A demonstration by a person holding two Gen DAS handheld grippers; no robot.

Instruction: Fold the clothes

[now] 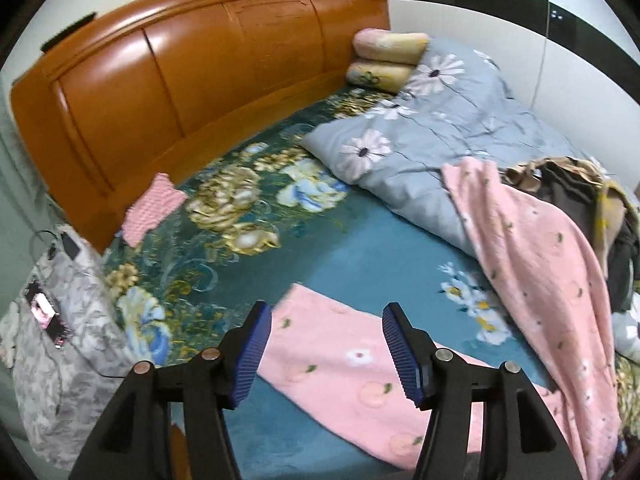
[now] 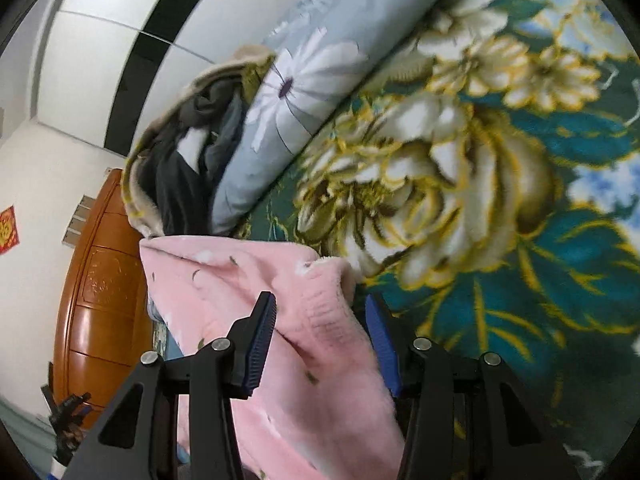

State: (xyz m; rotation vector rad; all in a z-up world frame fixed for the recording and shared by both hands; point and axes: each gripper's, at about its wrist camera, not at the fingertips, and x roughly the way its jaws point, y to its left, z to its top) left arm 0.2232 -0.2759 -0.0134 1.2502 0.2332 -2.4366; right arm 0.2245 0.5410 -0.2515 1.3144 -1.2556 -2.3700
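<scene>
Left gripper [image 1: 326, 354] hangs over the near part of the bed, its jaws spread wide, blue ribbed pads [image 1: 250, 356] well apart and nothing between them. Directly beneath it lies a strip of the pink fleece garment [image 1: 352, 376], flat on the teal floral blanket [image 1: 256, 216]; the pads look clear of the cloth, though contact can't be ruled out from this angle. The same pink fabric rises on the right side of the view, draped up and over the edge of the grey daisy-print quilt [image 1: 432, 128].

Over to the right gripper [image 2: 320, 344]: jaws partly open, and a bunched fold of the pink fleece garment [image 2: 320, 320] fills the gap between them. The right-hand pad presses against the cloth; the left-hand pad sits just beside it, so whether it is truly pinching I can't tell. Beyond the pink edge the big cream flower of the teal blanket [image 2: 440, 184] fills the far right.

Far left on the bed, a small pink knitted piece [image 1: 154, 210] lies near the orange wooden headboard [image 1: 192, 80]. Two rolled pillows [image 1: 384, 58] sit stacked at the far end beside the quilt. A heap of dark and tan clothes [image 1: 572, 192] rests on the quilt at the right.
</scene>
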